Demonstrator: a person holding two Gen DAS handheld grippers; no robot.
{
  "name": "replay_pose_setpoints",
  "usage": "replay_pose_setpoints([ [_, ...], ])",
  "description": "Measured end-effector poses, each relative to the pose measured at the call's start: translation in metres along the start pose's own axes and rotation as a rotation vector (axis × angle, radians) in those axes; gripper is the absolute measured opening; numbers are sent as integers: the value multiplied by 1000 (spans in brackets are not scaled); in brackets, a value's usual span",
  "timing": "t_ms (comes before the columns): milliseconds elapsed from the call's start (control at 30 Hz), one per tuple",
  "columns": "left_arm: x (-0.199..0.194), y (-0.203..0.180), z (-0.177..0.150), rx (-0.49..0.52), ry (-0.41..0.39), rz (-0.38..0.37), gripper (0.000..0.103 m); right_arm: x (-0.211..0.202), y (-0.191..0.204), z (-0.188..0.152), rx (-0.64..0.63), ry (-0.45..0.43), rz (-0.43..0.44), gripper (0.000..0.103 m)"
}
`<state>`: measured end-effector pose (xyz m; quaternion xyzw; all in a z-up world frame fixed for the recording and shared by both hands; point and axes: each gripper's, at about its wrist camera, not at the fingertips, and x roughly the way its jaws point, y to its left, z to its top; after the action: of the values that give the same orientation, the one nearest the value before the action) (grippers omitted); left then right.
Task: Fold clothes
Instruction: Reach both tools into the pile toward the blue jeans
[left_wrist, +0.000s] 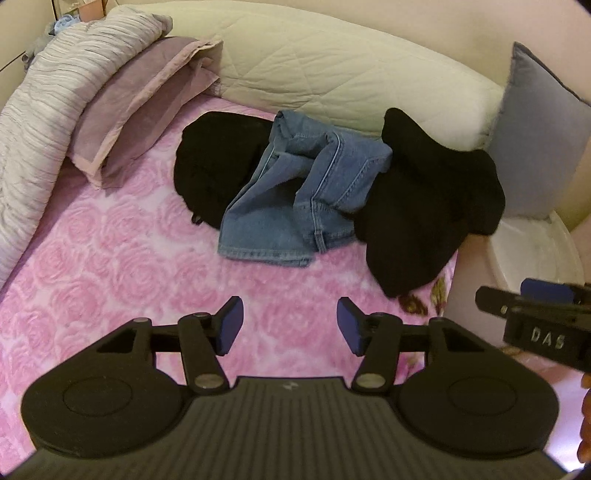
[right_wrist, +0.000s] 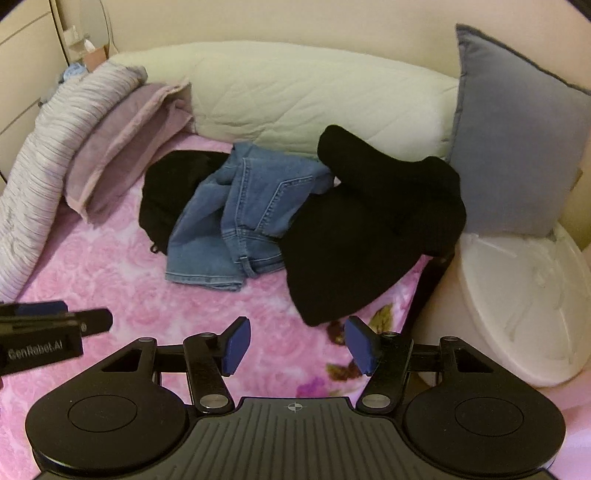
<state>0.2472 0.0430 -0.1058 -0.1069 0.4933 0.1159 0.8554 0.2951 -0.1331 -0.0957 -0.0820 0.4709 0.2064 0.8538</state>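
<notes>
A crumpled pair of blue jeans lies on the pink rose-patterned bedspread. It rests between a black garment at its left and a larger black garment at its right, which reaches the bed's right edge. My left gripper hovers open over bare bedspread, short of the jeans, nothing between its blue pads. My right gripper is open too, empty, just short of the larger black garment's near hem. Each gripper shows at the edge of the other's view.
A cream quilted bolster runs along the back wall. A lilac pillow and a grey striped duvet lie at the left. A grey-blue cushion stands at the right above a white round tub beside the bed.
</notes>
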Motion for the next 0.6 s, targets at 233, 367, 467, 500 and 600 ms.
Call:
replay_pose_setpoints([
  [233, 45, 2, 43, -24, 18, 15, 52, 55, -14, 43, -35, 37, -10, 61],
  [367, 77, 12, 65, -49, 18, 4, 50, 84, -21, 67, -44, 55, -7, 61],
  [467, 100, 17, 80, -55, 20, -7, 48, 109, -28, 83, -42, 73, -5, 61],
  [500, 109, 18, 85, -53, 23, -12, 48, 118, -30, 88, -39, 78, -2, 61],
  [600, 136, 22, 100, -59, 31, -24, 48, 142, -32, 101, -33, 97, 7, 61],
])
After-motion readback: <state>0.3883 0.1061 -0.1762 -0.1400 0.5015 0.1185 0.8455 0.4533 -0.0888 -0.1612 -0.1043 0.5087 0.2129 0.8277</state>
